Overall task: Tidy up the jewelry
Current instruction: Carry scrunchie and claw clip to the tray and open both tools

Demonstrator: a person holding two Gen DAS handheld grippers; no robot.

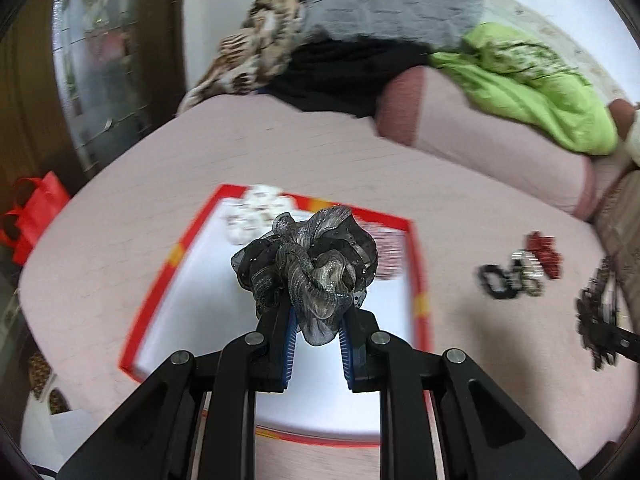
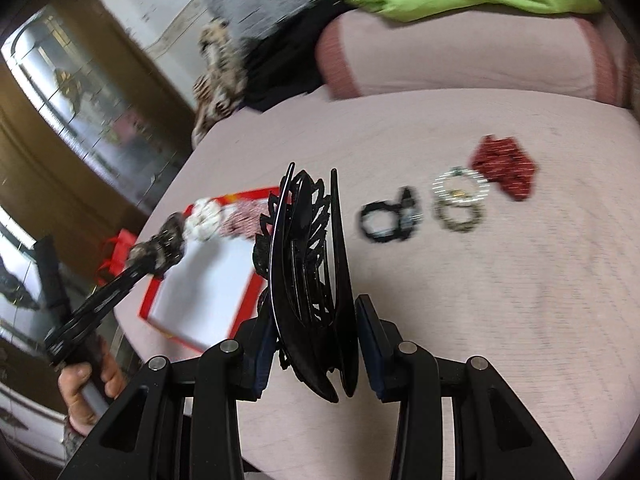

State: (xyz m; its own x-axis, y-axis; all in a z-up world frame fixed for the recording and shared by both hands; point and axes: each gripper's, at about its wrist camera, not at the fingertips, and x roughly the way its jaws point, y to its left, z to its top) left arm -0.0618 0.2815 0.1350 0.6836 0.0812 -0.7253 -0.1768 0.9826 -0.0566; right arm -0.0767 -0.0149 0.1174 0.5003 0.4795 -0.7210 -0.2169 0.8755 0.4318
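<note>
Scrunchie (image 1: 308, 268) — sheer, glittery cloth; clip (image 2: 308, 264) — seemingly glossy plastic.

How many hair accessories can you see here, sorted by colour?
Grey-black: 1, the scrunchie in the left jaws.
Black: 2, the hair claw in the right jaws, a black scrunchie.
White: 1.
Red: 2.
Beaded rings: 2.
Total: 8.

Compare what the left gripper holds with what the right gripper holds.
The grey-black scrunchie in the left gripper is soft, ruffled, shimmery fabric; the black hair claw clip in the right gripper is hard, glossy, with curved prongs. The scrunchie hangs over the red-rimmed box; the clip is over the pink bedcover. Both are dark hair accessories, gripped and lifted.
</note>
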